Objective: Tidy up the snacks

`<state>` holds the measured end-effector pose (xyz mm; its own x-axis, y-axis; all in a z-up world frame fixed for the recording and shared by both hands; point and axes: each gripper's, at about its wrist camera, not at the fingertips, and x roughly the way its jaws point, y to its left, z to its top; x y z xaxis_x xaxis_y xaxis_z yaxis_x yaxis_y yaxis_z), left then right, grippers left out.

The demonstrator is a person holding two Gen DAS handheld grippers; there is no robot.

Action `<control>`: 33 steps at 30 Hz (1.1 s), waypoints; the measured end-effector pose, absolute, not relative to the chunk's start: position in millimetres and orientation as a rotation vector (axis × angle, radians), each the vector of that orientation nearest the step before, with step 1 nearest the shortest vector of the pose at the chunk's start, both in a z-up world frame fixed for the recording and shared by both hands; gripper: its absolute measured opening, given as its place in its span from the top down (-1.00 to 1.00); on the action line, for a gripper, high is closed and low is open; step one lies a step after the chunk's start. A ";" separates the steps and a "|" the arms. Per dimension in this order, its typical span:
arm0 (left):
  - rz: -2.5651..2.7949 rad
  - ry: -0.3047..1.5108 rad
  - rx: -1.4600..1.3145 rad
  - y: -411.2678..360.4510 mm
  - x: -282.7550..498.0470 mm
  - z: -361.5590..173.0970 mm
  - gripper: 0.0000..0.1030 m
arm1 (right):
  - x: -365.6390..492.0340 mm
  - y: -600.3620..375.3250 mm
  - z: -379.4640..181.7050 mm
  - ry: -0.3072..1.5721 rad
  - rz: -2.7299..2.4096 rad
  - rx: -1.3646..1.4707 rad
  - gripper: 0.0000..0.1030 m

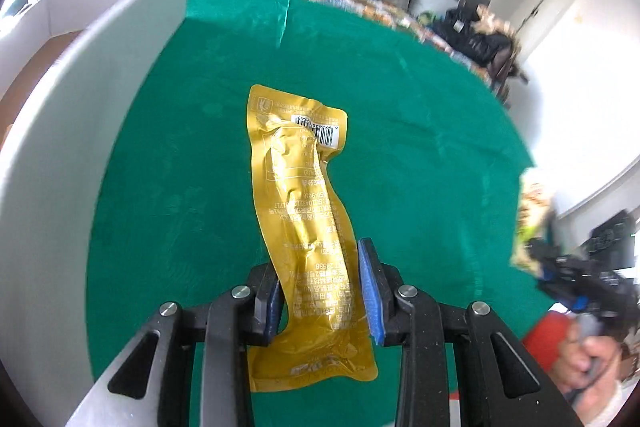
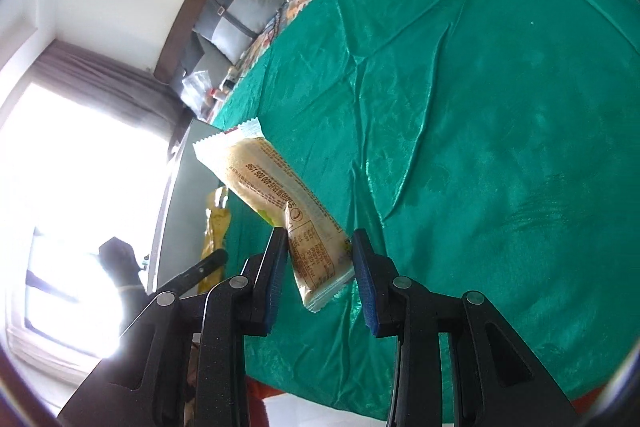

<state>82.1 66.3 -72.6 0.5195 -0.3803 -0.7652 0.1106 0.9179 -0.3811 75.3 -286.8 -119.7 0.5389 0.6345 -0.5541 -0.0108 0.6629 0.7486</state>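
Blue pads of the left claw (image 1: 322,293) sit closest to the lens, closed partway around a long gold snack pouch (image 1: 304,227): the left pad presses its edge, while the right pad stands at its other edge, contact there hard to judge. The pouch runs forward from between the fingers, its barcode end farthest out and its bottom end hanging back below the fingers, all of it above the green cloth (image 1: 400,147) that covers the surface. To the left of this claw rises a white box wall (image 1: 80,131). Far off to its right, blurred, the right claw appears with a pale packet. In the right wrist view, the right claw (image 2: 320,267) pinches a beige snack bar wrapper (image 2: 280,195) near its lower end, both pads against it; the wrapper angles up and to the left ahead of the fingers, its crimped white end (image 2: 228,143) farthest out. Left of this claw, the gold pouch shows again beside the box wall.
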 end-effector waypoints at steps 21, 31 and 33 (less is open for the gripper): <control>0.272 0.873 -0.336 340.1 12.0 -24.4 0.27 | 116.5 113.1 5.6 0.962 0.913 0.235 0.22; 0.338 0.760 -0.246 330.0 -21.2 6.4 -0.66 | 99.7 104.4 -10.9 0.936 0.849 0.073 -0.22; 0.395 0.721 -0.173 317.8 -23.3 23.4 -0.83 | 91.6 92.4 15.5 0.837 0.821 0.058 -0.51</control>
<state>-23.3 317.8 23.4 0.6817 0.2912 -0.6712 -0.4088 0.9124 -0.0194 91.6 92.4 15.5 0.3884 0.6669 -0.6359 -0.6233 0.6984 0.3517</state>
